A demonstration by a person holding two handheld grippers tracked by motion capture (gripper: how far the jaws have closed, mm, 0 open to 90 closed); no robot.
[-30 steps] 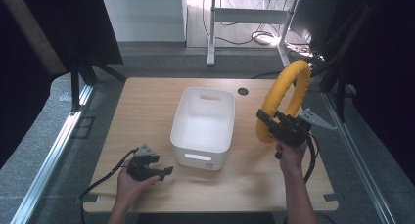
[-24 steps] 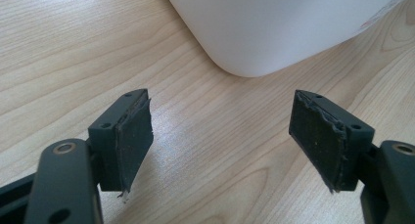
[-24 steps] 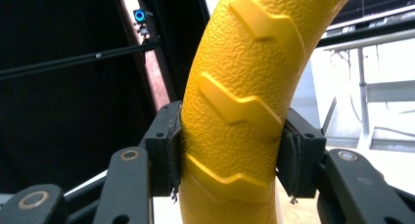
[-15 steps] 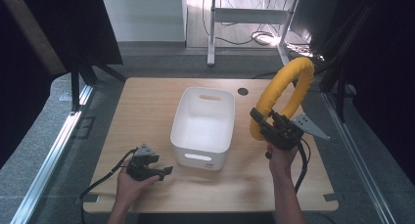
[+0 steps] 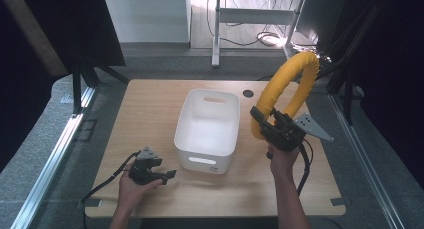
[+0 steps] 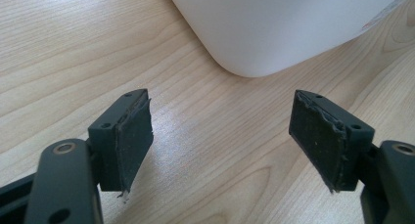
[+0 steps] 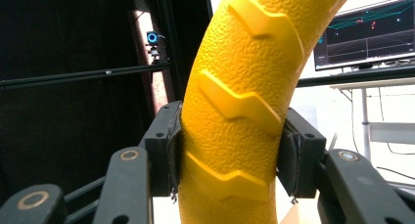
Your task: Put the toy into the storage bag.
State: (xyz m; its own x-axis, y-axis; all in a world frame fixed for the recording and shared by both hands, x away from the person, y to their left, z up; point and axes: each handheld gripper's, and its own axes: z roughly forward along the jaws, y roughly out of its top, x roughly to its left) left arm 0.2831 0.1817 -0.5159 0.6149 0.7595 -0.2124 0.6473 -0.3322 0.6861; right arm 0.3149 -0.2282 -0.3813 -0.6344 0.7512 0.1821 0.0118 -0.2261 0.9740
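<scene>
While your right gripper (image 5: 264, 124) stands clamped on the yellow ring (image 5: 292, 89), its pads (image 7: 172, 150) pressing the ribbed tube from both sides, you hold the ring upright and clear of the wooden table (image 5: 150, 109), just to the right of the white bin (image 5: 207, 124). Your left gripper (image 5: 167, 175) rests low near the bin's front left corner, jaws wide with nothing between them. By the look of it, this is the carry: next comes swinging the ring over the bin's open top, lowering it inside, and only then letting go.
</scene>
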